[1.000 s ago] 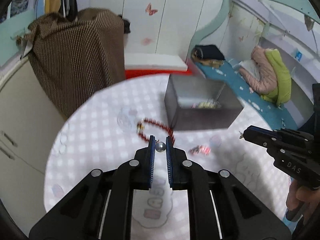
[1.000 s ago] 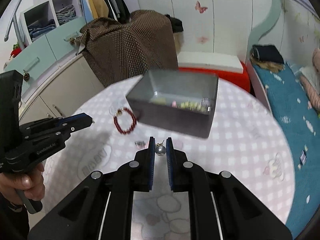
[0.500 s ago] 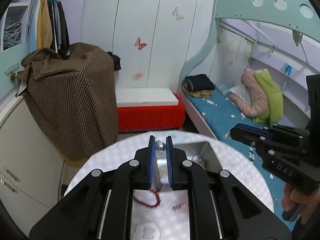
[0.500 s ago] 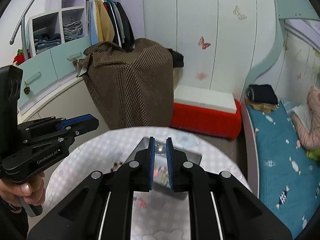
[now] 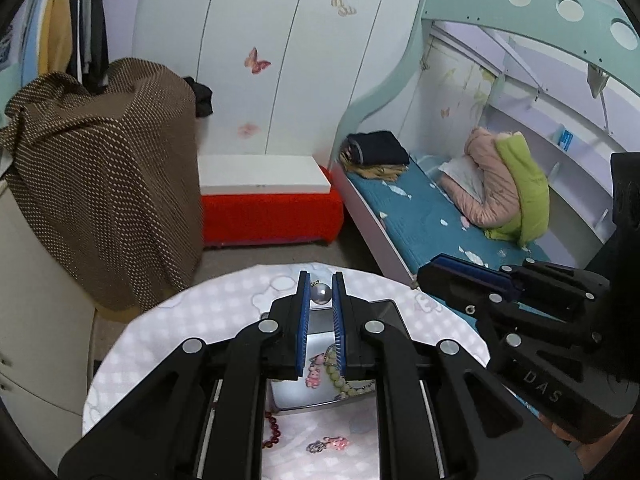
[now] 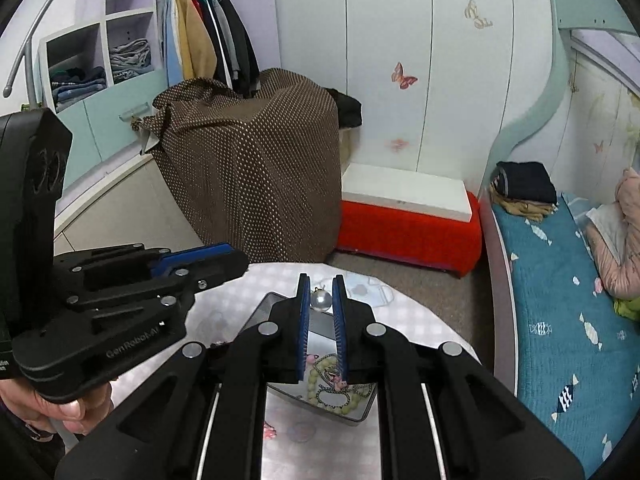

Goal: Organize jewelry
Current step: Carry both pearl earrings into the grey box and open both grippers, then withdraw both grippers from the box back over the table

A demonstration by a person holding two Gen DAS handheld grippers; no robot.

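My left gripper (image 5: 321, 293) is shut on a silver pearl earring (image 5: 321, 293) and holds it above the grey metal box (image 5: 390, 309) on the round table. My right gripper (image 6: 321, 300) is shut on a second pearl earring (image 6: 321, 300), also above the box (image 6: 276, 304). Inside the box lie a green bead necklace (image 5: 340, 380), a pink charm (image 5: 314, 376) and a chain (image 6: 340, 396). A red bead bracelet (image 5: 274, 430) and a small pink clip (image 5: 328, 445) lie on the table in front of the box. Each gripper shows in the other's view, the right one (image 5: 464, 276) and the left one (image 6: 200, 258).
The round table (image 5: 208, 312) has a white checked cloth. Beyond it are a brown cloth-covered object (image 5: 108, 168), a red bench (image 5: 272, 212) with a white top, a bed (image 5: 420, 216) with clothes, and a wardrobe (image 6: 120, 80).
Both grippers have risen from low over the table and moved over the box, each still holding its pearl earring. The view has tilted up toward the room.
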